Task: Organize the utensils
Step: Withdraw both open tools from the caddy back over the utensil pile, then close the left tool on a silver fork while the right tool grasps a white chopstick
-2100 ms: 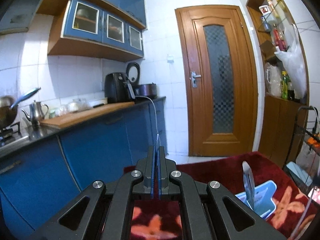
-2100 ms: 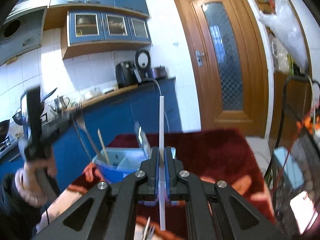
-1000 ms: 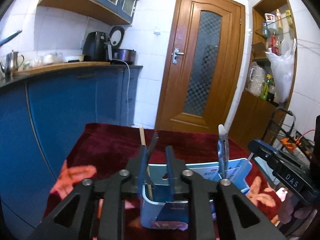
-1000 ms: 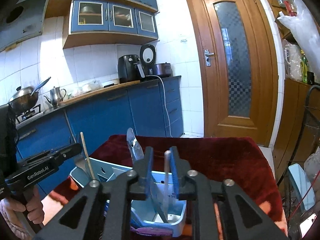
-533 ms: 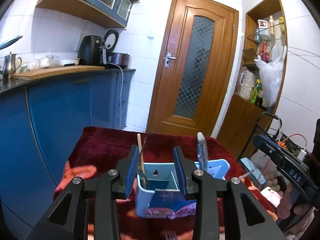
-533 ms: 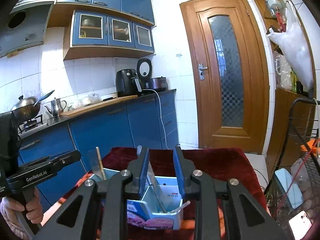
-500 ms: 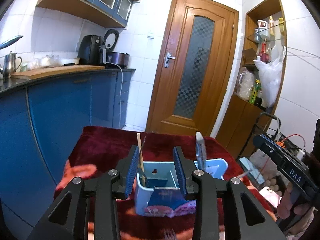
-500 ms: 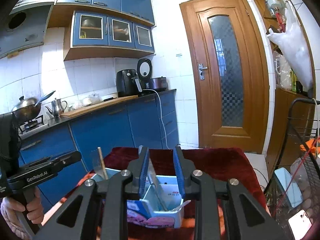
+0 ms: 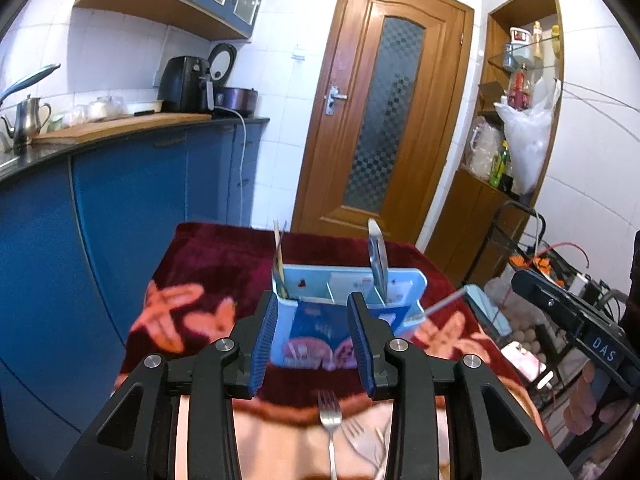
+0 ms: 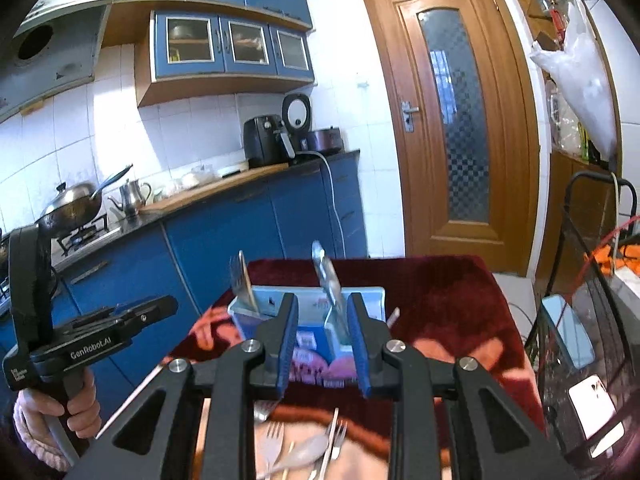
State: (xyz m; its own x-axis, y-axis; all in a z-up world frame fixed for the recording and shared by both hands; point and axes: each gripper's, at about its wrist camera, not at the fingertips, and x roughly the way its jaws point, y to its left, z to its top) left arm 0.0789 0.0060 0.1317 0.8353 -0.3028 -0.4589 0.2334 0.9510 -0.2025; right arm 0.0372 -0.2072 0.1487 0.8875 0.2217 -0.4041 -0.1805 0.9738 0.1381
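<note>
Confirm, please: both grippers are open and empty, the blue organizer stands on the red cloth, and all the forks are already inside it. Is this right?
Not quite. Both the left gripper and right gripper are open and empty, and the blue organizer stands on the red cloth. But forks still lie on the cloth in front of it, as the right wrist view shows.

A tiled kitchen in daylight: blue cabinets (image 10: 224, 46) hang above a dark counter (image 10: 240, 184) carrying an air fryer (image 10: 262, 140), kettle (image 10: 130, 196) and wok (image 10: 70, 208). A wooden door (image 10: 452, 120) with patterned glass stands closed beside open shelves (image 9: 516, 92). White tiles (image 9: 112, 56) cover the walls.
</note>
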